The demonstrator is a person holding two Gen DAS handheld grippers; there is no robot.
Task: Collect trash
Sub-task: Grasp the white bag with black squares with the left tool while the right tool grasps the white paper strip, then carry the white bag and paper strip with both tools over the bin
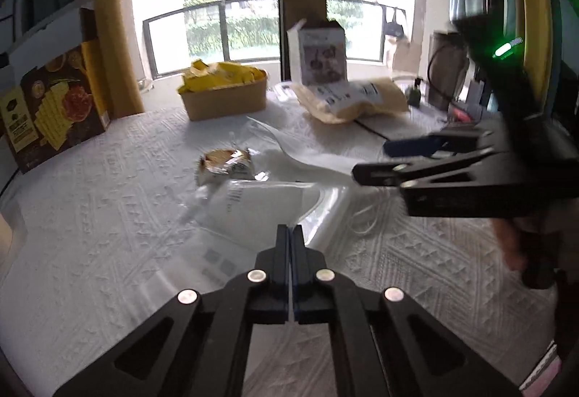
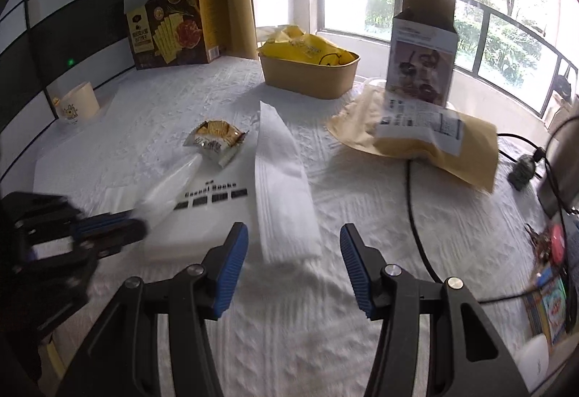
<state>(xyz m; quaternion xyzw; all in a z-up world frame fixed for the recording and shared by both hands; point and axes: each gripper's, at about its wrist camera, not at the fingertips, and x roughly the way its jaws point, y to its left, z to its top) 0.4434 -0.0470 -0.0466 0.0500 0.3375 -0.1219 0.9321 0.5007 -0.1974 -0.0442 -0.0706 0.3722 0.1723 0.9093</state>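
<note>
Nearest the camera, the left gripper (image 1: pixel 290 234) has its fingers pressed together on the edge of a clear plastic bag (image 2: pixel 170 187) lying on the white-covered bench (image 2: pixel 325 306). Nothing looks collected yet: mailer envelope (image 2: pixel 452 151), white paper sleeve (image 2: pixel 282 194) and snack wrapper (image 2: pixel 215 138) remain spread out. The right gripper (image 2: pixel 295 265) angles down, fingers half apart and empty, before the sleeve

We see two black plastic two-finger grippers. The left gripper (image 1: pixel 291 234) has angular arms with triangular cut-outs and four round silver screw heads. The right gripper (image 2: pixel 294 245) matches it, its ribbed blue rubber pads (image 2: pixel 231 270) lining both fingers. A green light glows on its dark body in the left wrist view.
</note>
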